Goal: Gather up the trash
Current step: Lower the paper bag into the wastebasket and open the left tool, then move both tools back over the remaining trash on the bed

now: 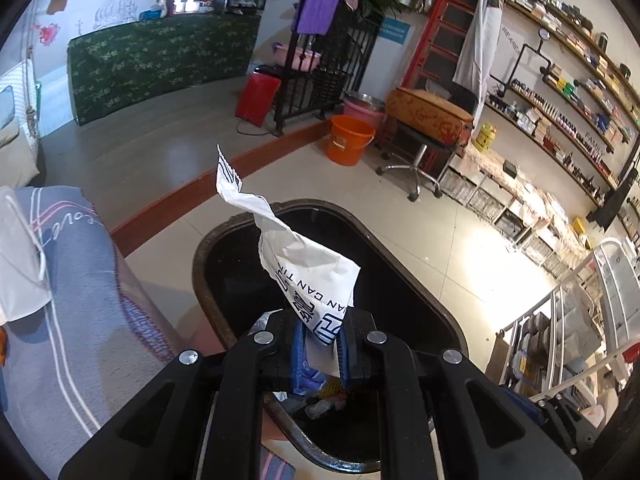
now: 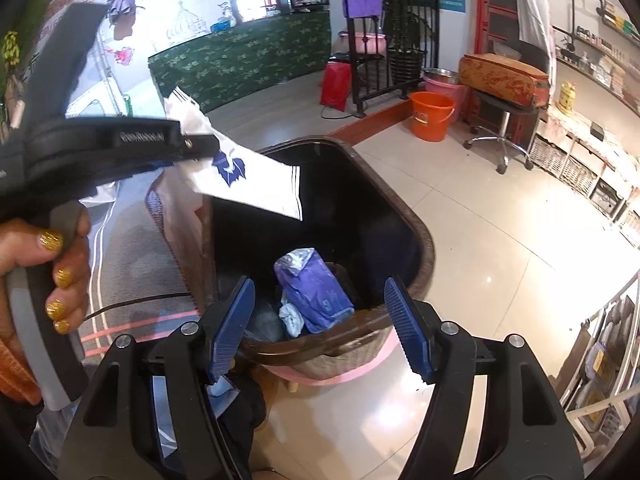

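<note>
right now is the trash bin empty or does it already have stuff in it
Not empty. The trash bin already holds a purple packet and crumpled scraps at the bottom, seen in the right wrist view.

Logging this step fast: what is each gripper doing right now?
Left gripper: closed on the white wrapper, held over the trash bin.
Right gripper: open, holding nothing.
</note>
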A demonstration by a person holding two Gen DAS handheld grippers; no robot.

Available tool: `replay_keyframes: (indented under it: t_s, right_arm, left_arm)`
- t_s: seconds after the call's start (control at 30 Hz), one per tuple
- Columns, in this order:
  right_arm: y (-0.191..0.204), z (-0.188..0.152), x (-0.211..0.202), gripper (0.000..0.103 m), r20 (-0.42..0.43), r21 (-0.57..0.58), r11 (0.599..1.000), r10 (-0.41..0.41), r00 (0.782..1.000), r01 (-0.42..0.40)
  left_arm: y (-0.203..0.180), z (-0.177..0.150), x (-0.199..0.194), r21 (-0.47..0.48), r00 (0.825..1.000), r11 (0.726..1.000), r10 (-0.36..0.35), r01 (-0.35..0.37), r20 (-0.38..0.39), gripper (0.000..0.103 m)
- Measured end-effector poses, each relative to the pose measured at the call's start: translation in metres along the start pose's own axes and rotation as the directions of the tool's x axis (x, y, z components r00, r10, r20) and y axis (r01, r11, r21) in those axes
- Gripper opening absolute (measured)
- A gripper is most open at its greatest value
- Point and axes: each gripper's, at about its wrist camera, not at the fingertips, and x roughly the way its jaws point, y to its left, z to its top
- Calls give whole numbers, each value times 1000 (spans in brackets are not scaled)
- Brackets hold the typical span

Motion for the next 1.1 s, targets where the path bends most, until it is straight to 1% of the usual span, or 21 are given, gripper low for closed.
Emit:
replay_keyframes:
  t_s: [0.2, 0.4, 0.47, 0.53, 0.6, 0.63, 0.7, 0.8, 0.93, 1.0, 1.1]
  right_arm:
    - [-13, 0, -5, 71, 14, 39, 999, -20, 1000, 20]
    - [-25, 1, -2, 71, 14, 82, 996, -41, 999, 40]
    - [-28, 2, -2, 71, 14, 90, 995, -47, 999, 45]
    - [-29, 1, -1, 71, 13, 97, 994, -49, 999, 48]
    - [-30, -1, -2, 71, 13, 108, 993, -47, 999, 46]
    - [-31, -2, -2, 71, 12, 115, 992, -46, 999, 44]
    - [-34, -2, -1, 71, 12, 128, 991, -46, 999, 45]
    - [-35, -2, -2, 71, 17, 135, 990, -48, 999, 46]
    - [-36, -2, -2, 71, 19, 135, 990, -51, 998, 48]
    - [-38, -4, -3, 72, 22, 136, 990, -53, 998, 49]
    - [-39, -3, -5, 78, 27, 141, 989, -56, 998, 51]
  left_arm:
    - [-5, -2, 16, 23, 998, 1000, -16, 17, -58, 13]
    - [-13, 0, 34, 76, 991, 997, 9, 1, -131, 14]
    - [-14, 1, 41, 94, 986, 996, 24, -8, -165, 25]
    - [-15, 2, 46, 121, 979, 992, 66, -43, -194, 68]
    - [-16, 3, 50, 135, 971, 989, 82, -52, -225, 83]
    - [-16, 4, 52, 138, 967, 989, 82, -49, -243, 84]
    - [-15, 4, 52, 143, 962, 988, 91, -55, -256, 85]
    - [-14, 4, 46, 143, 967, 989, 83, -50, -239, 87]
    - [-11, 1, 42, 105, 972, 993, 74, -51, -223, 88]
    - [-8, -1, 38, 102, 974, 994, 66, -44, -216, 88]
    - [-9, 0, 34, 104, 977, 993, 83, -63, -199, 90]
